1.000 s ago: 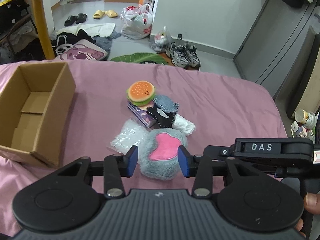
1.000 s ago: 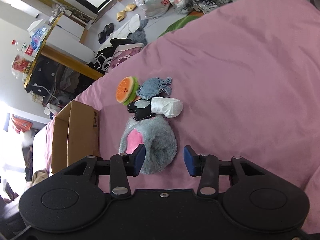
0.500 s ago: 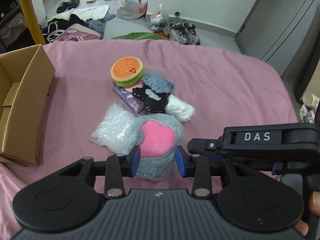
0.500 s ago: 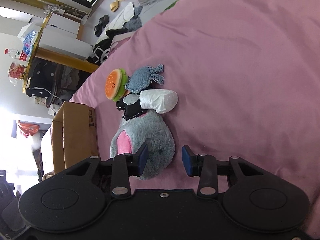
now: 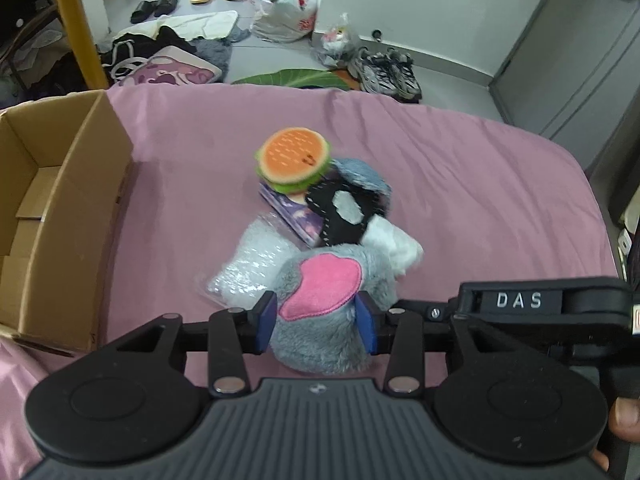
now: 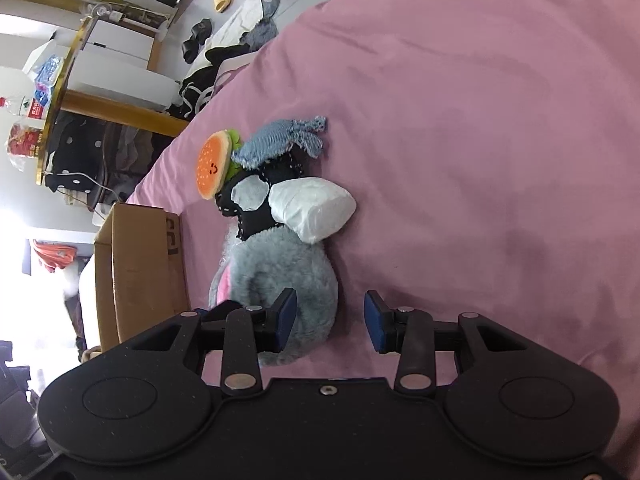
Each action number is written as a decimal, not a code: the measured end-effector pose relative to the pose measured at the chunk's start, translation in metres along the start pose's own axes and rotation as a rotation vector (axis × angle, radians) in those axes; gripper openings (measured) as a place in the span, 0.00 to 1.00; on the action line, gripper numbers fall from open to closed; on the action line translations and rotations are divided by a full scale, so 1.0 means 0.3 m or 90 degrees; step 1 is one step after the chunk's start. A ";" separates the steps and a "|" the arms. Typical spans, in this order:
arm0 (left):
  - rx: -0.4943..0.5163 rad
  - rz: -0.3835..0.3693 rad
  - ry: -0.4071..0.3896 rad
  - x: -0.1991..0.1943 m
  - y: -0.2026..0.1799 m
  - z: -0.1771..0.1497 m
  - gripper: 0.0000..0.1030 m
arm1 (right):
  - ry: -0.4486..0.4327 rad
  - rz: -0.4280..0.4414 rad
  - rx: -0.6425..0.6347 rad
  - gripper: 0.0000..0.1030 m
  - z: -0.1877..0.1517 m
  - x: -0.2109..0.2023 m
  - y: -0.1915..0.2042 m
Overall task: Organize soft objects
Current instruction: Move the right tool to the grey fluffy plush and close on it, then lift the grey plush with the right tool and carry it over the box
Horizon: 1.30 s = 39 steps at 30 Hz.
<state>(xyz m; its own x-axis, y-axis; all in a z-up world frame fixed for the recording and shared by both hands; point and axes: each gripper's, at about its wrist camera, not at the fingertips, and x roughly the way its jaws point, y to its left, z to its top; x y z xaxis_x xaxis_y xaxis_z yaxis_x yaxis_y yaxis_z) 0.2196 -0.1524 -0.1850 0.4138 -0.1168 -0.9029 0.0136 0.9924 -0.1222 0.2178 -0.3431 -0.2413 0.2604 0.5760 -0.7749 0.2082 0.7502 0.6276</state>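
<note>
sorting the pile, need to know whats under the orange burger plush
The orange burger plush sits on a purple patterned packet, beside a black felt piece. How far the packet runs beneath it is hidden.

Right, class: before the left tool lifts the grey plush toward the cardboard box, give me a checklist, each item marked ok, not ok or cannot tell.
1. Left tool straddles the grey plush: ok.
2. Pads firmly pinching it: cannot tell.
3. Right tool open, gripping nothing: ok.
4. Cardboard box open on top: ok.
5. Plush free of the pile: not ok; the white bundle and black fabric piece rest against it.
</note>
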 end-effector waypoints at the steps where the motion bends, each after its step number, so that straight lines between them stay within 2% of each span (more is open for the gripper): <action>1: -0.002 0.001 -0.001 -0.001 0.009 0.004 0.40 | 0.003 0.005 0.004 0.38 0.000 0.005 0.001; 6: -0.016 -0.004 -0.003 -0.004 0.043 0.017 0.40 | -0.004 0.023 0.006 0.37 0.002 0.012 0.016; 9: -0.020 -0.014 -0.002 -0.013 0.051 0.017 0.40 | 0.003 0.031 0.009 0.27 0.003 0.029 0.025; 10: -0.017 -0.017 -0.005 -0.018 0.049 0.017 0.40 | 0.007 0.036 0.010 0.20 0.002 0.033 0.026; 14: -0.002 -0.037 -0.014 -0.024 0.045 0.022 0.40 | 0.001 0.050 0.013 0.14 0.000 0.015 0.021; 21: -0.015 -0.037 -0.016 0.023 0.061 0.019 0.38 | -0.005 0.065 0.008 0.13 -0.002 0.004 0.025; 30: -0.051 -0.054 -0.014 0.052 0.111 0.011 0.28 | -0.004 0.044 -0.035 0.28 0.001 0.026 0.063; 33: -0.062 -0.060 -0.015 0.053 0.119 0.010 0.26 | -0.001 0.040 -0.044 0.28 0.000 0.039 0.071; 35: -0.064 -0.063 -0.016 0.047 0.124 0.009 0.24 | -0.002 0.034 -0.054 0.21 -0.002 0.038 0.076; 39: -0.064 -0.069 -0.026 0.017 0.123 0.007 0.21 | -0.009 0.039 -0.064 0.14 -0.013 0.006 0.085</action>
<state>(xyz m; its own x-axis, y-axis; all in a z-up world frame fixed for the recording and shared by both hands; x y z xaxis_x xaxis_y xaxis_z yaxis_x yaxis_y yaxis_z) 0.2240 -0.1164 -0.1933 0.4509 -0.2190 -0.8653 -0.0311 0.9650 -0.2604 0.2200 -0.3216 -0.2269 0.2835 0.6179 -0.7334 0.0960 0.7426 0.6628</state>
